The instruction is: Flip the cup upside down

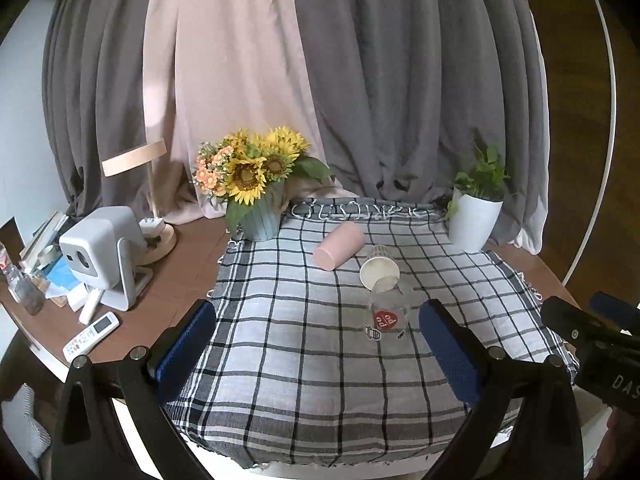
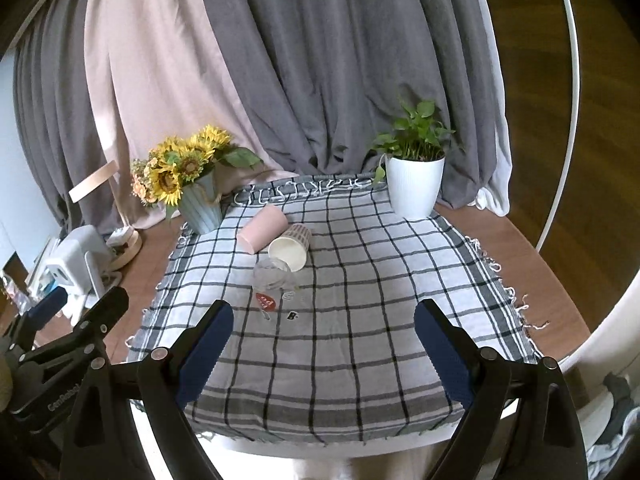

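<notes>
Three cups stand or lie on the checked cloth (image 1: 280, 340). A pink cup (image 1: 339, 251) lies on its side at the back. A white paper cup (image 1: 379, 270) lies on its side with its mouth toward me. A clear glass cup (image 1: 389, 312) with a red heart sticker stands just in front of it. The same cups show in the right wrist view: pink (image 2: 262, 229), paper (image 2: 290, 248), glass (image 2: 274, 280). My left gripper (image 1: 318, 328) is open, above the cloth's near part, left of the glass cup. My right gripper (image 2: 324, 334) is open and empty, right of the glass cup.
A sunflower vase (image 1: 260, 184) stands at the cloth's back left and a white plant pot (image 1: 474, 220) at the back right. A white projector (image 1: 104, 252), a remote (image 1: 91, 336), a lamp base and clutter sit on the brown table to the left. Curtains hang behind.
</notes>
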`<state>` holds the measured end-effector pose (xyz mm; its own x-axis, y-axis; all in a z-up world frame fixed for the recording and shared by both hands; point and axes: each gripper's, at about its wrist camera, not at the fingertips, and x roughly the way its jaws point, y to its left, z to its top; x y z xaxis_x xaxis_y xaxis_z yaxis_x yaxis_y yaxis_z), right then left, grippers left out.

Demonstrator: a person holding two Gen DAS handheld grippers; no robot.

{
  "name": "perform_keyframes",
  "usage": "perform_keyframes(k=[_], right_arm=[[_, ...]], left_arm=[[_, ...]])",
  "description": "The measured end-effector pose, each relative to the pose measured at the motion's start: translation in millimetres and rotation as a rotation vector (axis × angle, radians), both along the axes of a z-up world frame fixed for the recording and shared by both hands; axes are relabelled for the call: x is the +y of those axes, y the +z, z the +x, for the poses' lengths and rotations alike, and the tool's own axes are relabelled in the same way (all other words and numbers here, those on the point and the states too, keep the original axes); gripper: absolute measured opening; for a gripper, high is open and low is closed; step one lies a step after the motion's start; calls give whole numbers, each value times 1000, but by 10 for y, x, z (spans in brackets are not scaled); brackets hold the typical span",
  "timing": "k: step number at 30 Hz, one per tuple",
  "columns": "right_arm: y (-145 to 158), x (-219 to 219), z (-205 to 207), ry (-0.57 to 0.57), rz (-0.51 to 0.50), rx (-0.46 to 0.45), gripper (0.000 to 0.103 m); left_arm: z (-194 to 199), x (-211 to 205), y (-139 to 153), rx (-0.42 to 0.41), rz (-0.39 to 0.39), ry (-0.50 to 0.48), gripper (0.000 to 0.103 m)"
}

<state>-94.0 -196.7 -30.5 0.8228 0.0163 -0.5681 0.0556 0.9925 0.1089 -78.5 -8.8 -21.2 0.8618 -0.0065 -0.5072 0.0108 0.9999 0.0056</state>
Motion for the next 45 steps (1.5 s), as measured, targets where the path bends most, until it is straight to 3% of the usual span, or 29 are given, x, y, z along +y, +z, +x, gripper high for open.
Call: perform_keyframes(k=[45], right_arm=[[138, 8, -118, -18, -3, -34, 92]], left_arm=[[-126, 7, 116, -71, 8, -11, 103]])
